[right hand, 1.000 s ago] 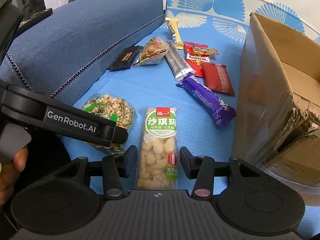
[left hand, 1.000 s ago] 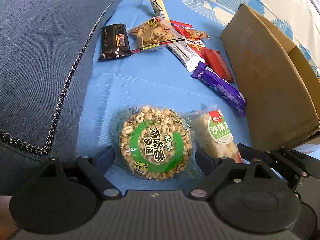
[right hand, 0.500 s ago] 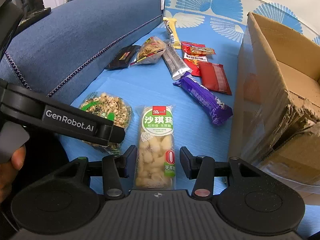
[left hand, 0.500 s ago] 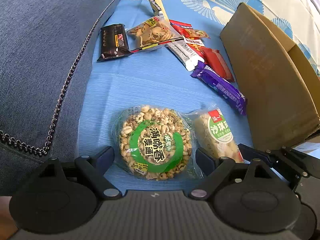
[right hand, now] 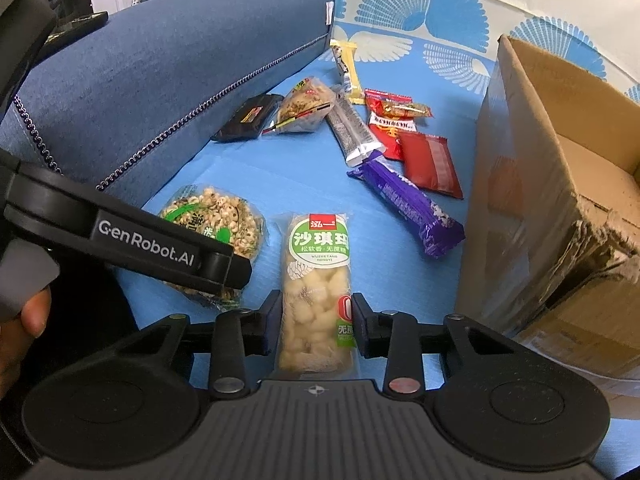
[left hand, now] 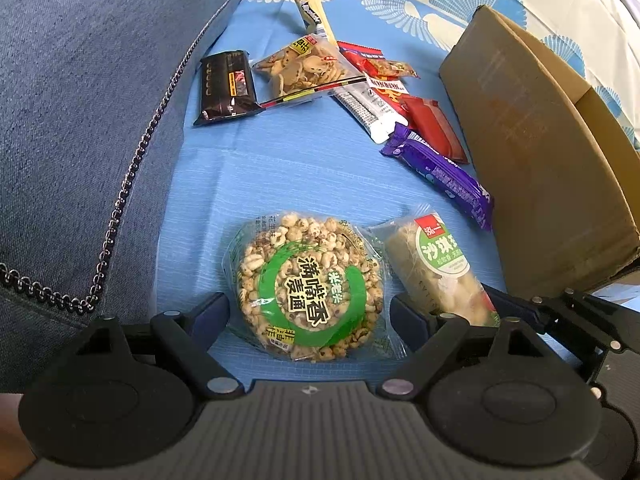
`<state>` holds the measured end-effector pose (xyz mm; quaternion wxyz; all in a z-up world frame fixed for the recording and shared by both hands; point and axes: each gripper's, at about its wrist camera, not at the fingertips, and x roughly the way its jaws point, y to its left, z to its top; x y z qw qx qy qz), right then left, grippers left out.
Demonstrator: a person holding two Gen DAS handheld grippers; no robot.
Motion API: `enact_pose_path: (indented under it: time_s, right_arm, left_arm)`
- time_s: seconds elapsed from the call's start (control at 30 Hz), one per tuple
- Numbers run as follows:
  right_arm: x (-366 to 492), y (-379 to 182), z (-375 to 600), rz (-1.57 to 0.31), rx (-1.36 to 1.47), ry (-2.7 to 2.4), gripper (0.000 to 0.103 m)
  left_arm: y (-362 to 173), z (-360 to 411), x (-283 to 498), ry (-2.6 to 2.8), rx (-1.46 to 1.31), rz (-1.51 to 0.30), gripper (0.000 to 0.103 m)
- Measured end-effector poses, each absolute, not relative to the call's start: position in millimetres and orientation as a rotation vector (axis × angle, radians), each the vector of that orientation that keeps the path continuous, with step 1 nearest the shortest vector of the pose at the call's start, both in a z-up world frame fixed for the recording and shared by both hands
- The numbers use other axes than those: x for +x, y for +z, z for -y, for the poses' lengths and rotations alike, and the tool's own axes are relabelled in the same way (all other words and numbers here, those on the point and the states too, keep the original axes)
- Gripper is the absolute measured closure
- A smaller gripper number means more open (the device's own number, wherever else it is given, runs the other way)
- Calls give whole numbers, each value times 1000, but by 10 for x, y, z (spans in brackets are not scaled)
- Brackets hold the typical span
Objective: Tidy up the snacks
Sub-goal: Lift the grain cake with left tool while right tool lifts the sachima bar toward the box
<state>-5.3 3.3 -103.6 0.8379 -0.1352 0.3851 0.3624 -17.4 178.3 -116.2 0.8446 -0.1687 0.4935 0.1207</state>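
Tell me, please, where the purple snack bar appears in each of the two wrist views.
Left wrist view: purple snack bar right of centre, beside the cardboard box.
Right wrist view: purple snack bar right of centre, left of the cardboard box.
Shared landmark: the red packet touching its far end.

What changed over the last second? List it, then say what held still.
The right gripper is closing: its fingers have drawn in against the long sachima pack. The left gripper stayed wide around the round puffed-grain cake. Other snacks and cardboard box unmoved.
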Motion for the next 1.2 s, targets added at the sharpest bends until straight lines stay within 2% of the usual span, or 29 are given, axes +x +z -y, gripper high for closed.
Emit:
enact_pose_path:
  time_s: [0.33,1.2]
  right_arm:
    - [-35,-999,-19,-799,-270,758,66]
    - [-93,-866,41,-710,-249,757,66]
  left_arm:
    - [-1126,-1795,-184,258,-353,-1020,20]
    - [-1021,-1820,-305,267,-397,-928,21]
